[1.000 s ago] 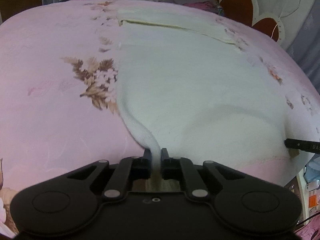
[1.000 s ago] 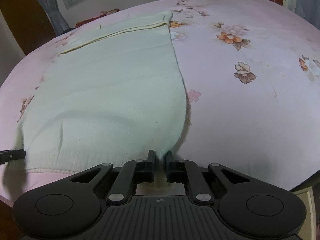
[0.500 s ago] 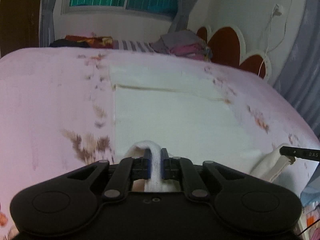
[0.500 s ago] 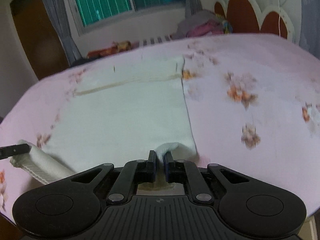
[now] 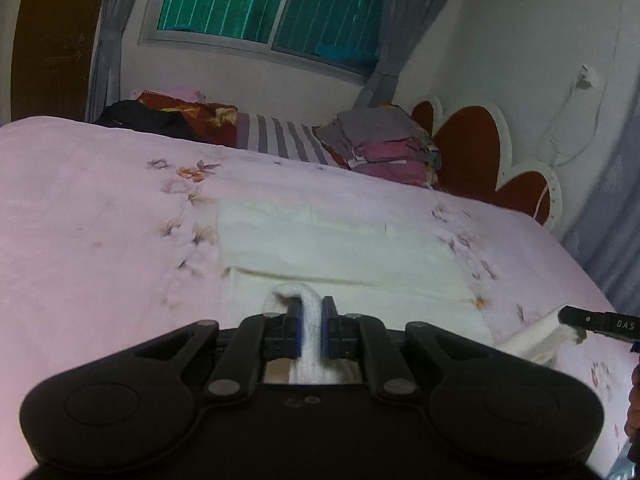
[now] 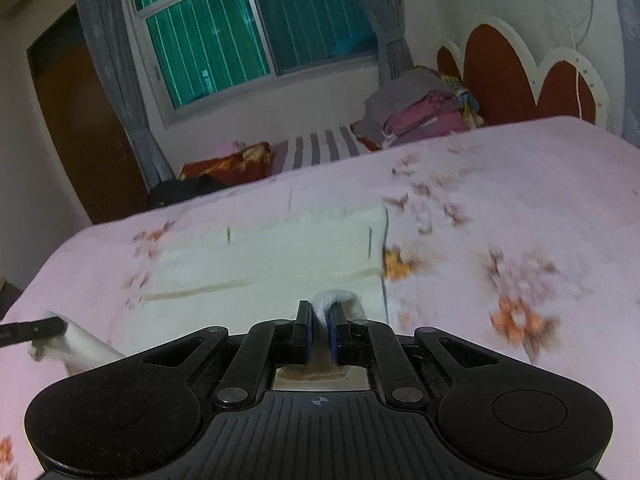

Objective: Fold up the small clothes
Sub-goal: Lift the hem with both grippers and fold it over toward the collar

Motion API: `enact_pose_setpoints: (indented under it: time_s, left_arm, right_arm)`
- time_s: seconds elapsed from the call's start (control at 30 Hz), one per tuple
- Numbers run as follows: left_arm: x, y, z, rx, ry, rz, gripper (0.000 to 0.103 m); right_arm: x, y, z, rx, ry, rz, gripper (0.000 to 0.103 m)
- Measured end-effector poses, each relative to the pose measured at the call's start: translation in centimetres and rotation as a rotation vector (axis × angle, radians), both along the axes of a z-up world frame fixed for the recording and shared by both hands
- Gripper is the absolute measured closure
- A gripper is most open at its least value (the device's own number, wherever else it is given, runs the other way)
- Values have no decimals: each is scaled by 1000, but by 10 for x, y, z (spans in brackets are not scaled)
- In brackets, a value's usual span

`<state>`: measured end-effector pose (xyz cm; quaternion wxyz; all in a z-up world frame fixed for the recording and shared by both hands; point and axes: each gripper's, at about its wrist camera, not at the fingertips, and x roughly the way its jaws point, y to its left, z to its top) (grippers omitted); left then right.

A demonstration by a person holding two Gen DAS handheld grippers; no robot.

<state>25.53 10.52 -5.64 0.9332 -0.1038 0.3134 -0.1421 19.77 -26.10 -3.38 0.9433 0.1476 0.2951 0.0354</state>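
Observation:
A pale cream knit garment lies flat on the pink flowered bed, its far part spread out with a fold line across it. My left gripper is shut on the garment's near left hem corner, which bulges up between the blue pads. My right gripper is shut on the near right hem corner in the same way. Both corners are lifted above the bed and carried over the garment's body. The right gripper's tip with its cloth shows at the left wrist view's right edge; the left gripper's tip shows at the right wrist view's left edge.
The pink bedspread extends wide on both sides of the garment. A pile of folded clothes sits at the bed's far end by the red and white headboard. A window with grey curtains is behind.
Both grippers have risen and moved forward over the garment with the hem corners held. The views have tilted up from the bedspread toward the window and headboard, and less garment shows ahead.

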Motion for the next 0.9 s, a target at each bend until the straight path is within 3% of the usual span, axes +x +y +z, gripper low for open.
enact_pose_setpoints:
  time_s: [0.67, 0.9]
  left_arm:
    - [159, -18, -35, -35, 47, 159, 96]
    - [203, -22, -48, -25, 115, 206, 96]
  right_arm:
    - [196, -26, -36, 58, 16, 6, 95]
    - [249, -43, -61, 132, 87, -33, 95]
